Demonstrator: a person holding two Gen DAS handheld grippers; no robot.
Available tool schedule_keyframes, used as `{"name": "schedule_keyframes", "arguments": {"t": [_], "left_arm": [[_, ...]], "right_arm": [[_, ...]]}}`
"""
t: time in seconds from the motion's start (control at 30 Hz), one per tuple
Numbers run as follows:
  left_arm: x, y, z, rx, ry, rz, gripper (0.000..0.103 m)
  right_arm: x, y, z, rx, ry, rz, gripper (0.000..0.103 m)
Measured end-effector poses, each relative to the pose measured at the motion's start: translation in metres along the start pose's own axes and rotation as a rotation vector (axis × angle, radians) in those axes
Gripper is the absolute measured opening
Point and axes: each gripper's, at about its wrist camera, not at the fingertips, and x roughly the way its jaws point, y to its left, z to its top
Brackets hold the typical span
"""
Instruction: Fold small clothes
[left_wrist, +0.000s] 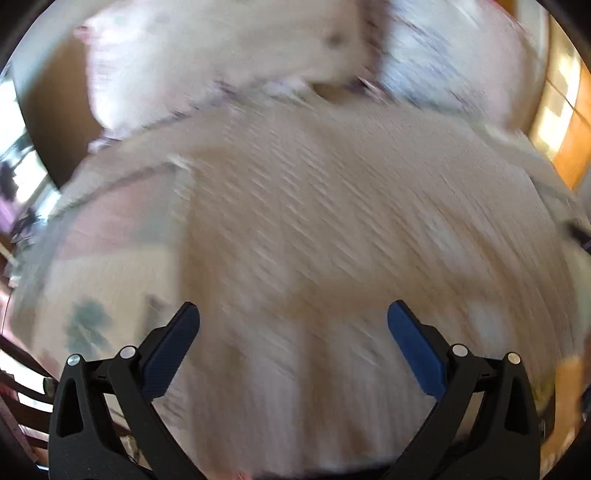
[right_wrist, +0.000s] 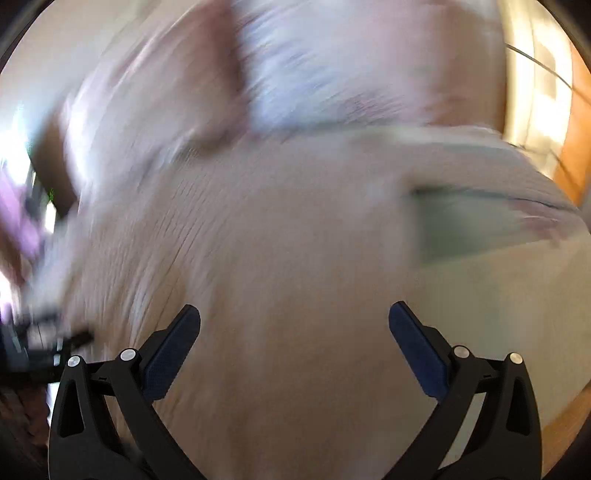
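Both views are heavily motion-blurred. A beige ribbed garment (left_wrist: 314, 206) lies spread flat on the bed and fills most of the left wrist view. It also fills the right wrist view (right_wrist: 258, 240). My left gripper (left_wrist: 293, 314) is open and empty, hovering over the garment's near part. My right gripper (right_wrist: 294, 314) is open and empty, also over the garment near its right edge. Blue pads (left_wrist: 413, 347) face inward on each finger.
Pale pillows (left_wrist: 221, 55) lie at the far side of the bed. A patterned bedcover (left_wrist: 103, 280) shows left of the garment, and a grey-green patch (right_wrist: 480, 225) right of it. Orange wooden furniture (left_wrist: 576, 122) stands at the right edge. The other gripper (right_wrist: 33, 343) shows at the left.
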Motion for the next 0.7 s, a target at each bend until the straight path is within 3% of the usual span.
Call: {"name": "schedule_keyframes", "arguments": {"t": [0.07,0.1,0.13,0.23,0.33,0.4,0.53,0.57,0.63,0.7], "left_arm": [[0.007,0.041,0.022,-0.087,-0.024,0.015,0.101],[0.012,0.059,0.03,-0.125,-0.035,0.006,0.101],[0.019,0.082,0.038,-0.173,-0.038,0.003,0.101],[0.043,0.133,0.055,-0.267,-0.038,0.039,0.101],[0.065,0.168,0.067,-0.289,-0.003,0.09,0.101],[0.074,0.187,0.073,-0.3,0.005,0.101,0.101],[0.086,0.226,0.075,-0.416,-0.007,0.053,0.101],[0.089,0.232,0.076,-0.437,-0.009,0.05,0.101],[0.094,0.25,0.08,-0.497,-0.008,0.06,0.101],[0.096,0.265,0.082,-0.555,-0.01,0.042,0.101]], "right_arm": [[-0.002,-0.07,0.042,0.194,-0.074,-0.082,0.097],[0.001,-0.103,0.058,0.28,-0.091,-0.123,0.09],[0.005,-0.127,0.068,0.34,-0.093,-0.152,0.074],[0.028,-0.22,0.098,0.591,-0.073,-0.246,0.053],[0.051,-0.275,0.111,0.738,-0.05,-0.286,0.046],[0.064,-0.297,0.113,0.813,-0.045,-0.294,0.041],[0.078,-0.315,0.119,0.876,-0.088,-0.326,0.017],[0.085,-0.316,0.123,0.869,-0.085,-0.344,0.009],[0.076,-0.311,0.126,0.835,-0.105,-0.384,0.008],[0.058,-0.269,0.138,0.686,-0.197,-0.374,0.008]]}}
